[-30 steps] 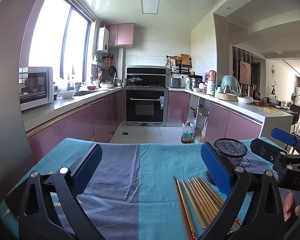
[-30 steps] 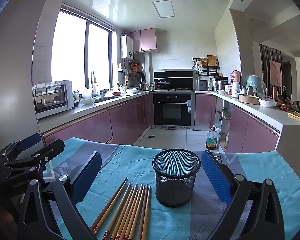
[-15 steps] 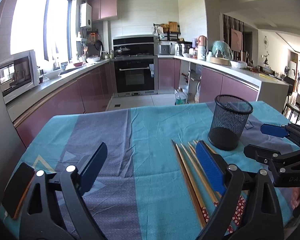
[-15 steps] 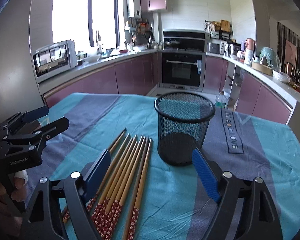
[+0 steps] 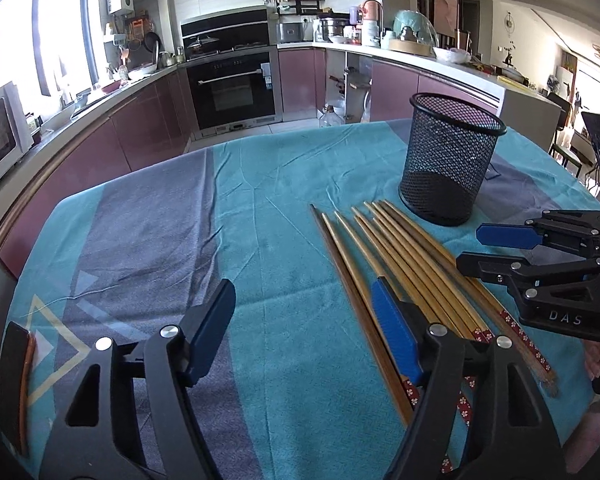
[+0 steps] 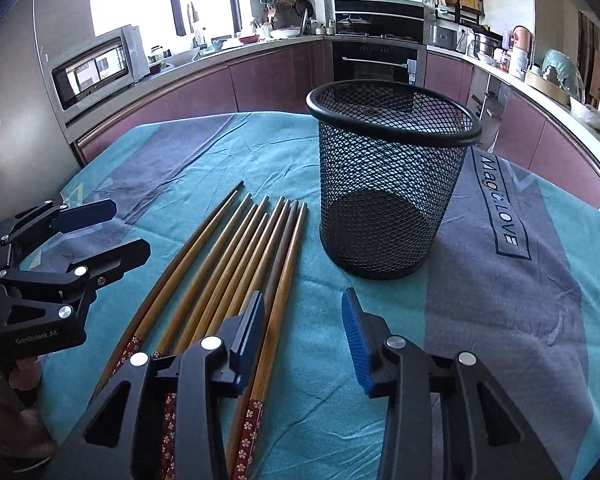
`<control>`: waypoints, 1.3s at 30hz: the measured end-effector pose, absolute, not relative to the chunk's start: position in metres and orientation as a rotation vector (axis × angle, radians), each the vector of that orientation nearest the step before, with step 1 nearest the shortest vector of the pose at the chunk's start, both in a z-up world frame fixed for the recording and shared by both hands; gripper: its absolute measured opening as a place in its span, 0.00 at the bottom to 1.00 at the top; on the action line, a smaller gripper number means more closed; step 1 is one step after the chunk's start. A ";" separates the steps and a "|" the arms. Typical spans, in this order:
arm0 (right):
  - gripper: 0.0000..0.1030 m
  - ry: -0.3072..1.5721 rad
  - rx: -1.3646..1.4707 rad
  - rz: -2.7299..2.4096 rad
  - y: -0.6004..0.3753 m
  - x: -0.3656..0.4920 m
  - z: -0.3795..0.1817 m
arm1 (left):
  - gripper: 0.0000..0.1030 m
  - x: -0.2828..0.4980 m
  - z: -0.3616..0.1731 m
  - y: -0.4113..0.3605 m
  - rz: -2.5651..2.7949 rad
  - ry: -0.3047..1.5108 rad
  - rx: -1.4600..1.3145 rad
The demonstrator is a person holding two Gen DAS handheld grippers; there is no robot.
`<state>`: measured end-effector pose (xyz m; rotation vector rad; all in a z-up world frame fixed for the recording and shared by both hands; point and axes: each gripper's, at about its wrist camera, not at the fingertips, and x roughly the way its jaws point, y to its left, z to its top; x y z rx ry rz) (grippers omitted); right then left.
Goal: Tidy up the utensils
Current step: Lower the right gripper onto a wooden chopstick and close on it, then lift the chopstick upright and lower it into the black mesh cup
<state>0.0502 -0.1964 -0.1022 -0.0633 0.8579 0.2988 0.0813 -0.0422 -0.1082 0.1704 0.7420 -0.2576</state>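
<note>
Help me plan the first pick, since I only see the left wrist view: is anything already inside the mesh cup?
Observer: No. The right wrist view looks down into the mesh cup, and its bottom is bare.
Operator: How is the right gripper lined up with the chopsticks?
Observer: The right gripper is open. Its left finger is over the rightmost chopsticks and its right finger is over cloth.
Operator: What lies to the right of the cup?
Observer: The tablecloth there carries printed lettering that reads Magic LOVE.
</note>
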 end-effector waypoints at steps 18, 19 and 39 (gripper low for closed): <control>0.24 0.903 -0.110 0.306 -0.194 0.067 -0.107 | 0.49 0.114 -0.132 -0.063 -0.332 0.887 0.192; 0.24 0.904 -0.116 0.309 -0.193 0.068 -0.107 | 0.45 0.115 -0.132 -0.065 -0.334 0.887 0.194; 0.05 0.813 0.035 0.433 -0.214 0.056 -0.068 | 0.07 0.123 -0.105 -0.053 -0.390 0.871 0.013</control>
